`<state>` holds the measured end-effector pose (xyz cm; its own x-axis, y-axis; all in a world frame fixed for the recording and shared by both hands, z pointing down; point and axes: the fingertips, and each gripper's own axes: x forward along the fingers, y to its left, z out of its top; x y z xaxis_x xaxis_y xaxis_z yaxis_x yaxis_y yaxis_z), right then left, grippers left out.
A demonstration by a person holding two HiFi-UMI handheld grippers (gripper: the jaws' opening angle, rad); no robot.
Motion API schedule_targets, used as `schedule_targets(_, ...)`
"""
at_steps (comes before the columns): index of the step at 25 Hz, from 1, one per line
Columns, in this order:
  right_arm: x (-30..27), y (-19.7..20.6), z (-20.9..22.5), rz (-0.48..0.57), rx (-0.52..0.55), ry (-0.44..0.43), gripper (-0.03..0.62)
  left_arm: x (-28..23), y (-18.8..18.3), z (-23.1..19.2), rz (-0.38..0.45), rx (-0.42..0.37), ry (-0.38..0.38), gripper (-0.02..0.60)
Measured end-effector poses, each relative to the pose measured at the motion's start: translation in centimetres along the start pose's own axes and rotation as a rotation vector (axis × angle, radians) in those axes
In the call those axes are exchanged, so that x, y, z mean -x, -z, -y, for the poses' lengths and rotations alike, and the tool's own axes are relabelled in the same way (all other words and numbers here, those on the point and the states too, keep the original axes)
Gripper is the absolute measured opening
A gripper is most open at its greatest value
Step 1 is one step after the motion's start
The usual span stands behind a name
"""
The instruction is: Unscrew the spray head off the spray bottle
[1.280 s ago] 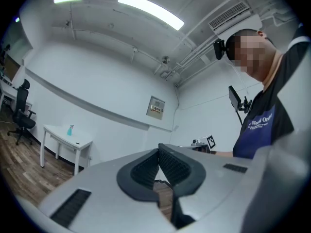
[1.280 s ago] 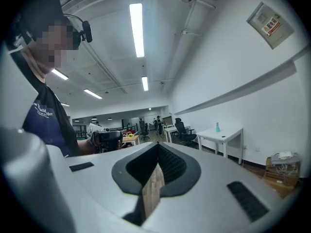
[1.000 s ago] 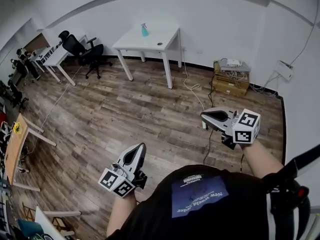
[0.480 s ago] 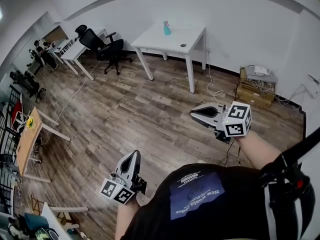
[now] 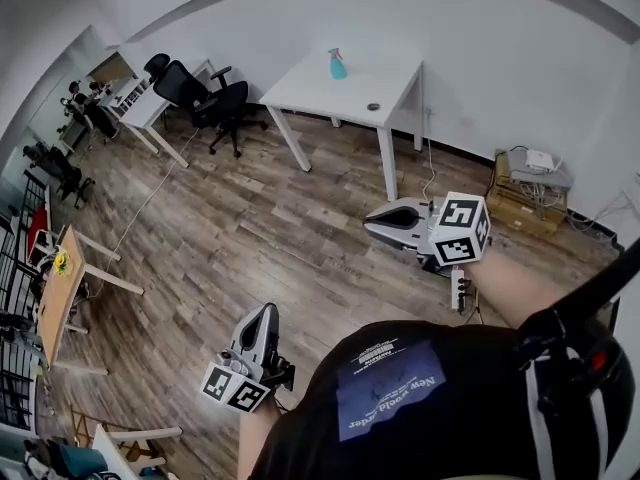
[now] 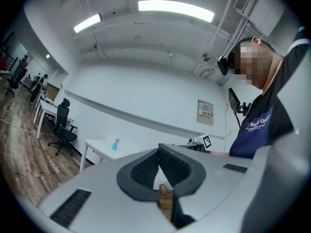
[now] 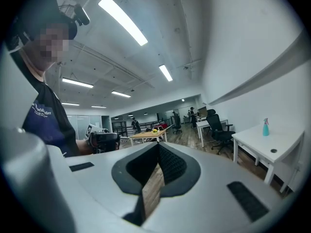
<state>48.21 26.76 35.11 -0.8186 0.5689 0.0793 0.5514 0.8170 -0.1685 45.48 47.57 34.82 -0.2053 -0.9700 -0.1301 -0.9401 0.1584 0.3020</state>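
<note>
Head view: a small teal plastic spray bottle (image 5: 338, 65) stands on a white rectangular table (image 5: 312, 90), well apart from the person.
Left gripper view: the grey left gripper (image 6: 158, 150) is clenched and empty.
Right gripper view: the grey right gripper (image 7: 158, 145) is clenched and empty.

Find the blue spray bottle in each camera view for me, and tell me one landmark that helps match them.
Head view: the spray bottle is at top centre, standing at the far side of the white table.
Left gripper view: spray bottle left of centre, low, on the white table.
Right gripper view: spray bottle at far right, mid-height, on the white table.
Shared landmark: the white table against the wall.
</note>
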Motion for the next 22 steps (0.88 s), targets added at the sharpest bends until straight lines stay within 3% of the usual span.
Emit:
schedule_targets(9, -5.7, 0.1, 8.1, -0.024, -0.034, 0.071, -0.005, -4.9, -1.9, -10.3, 0.004, 0.027, 0.045, 0.005)
schedule_targets(13, -10.5, -1.1, 11.4, -0.02, 0.0, 0.14, -0.005, -6.5, -3.4, -17.1, 0.004, 0.02, 0.116, 0.005)
schedule_targets(17, -16.2, -2.4, 14.0, 0.027, -0.037, 0.21, -0.005, -6.6, -5.8, -24.3, -0.024, -0.007, 0.174, 0.005)
schedule_targets(22, -23.7, -3.7, 17.0, 0.059, -0.05, 0.256, -0.005, -6.7, -8.7, -33.7, -0.038, -0.034, 0.196, 0.005)
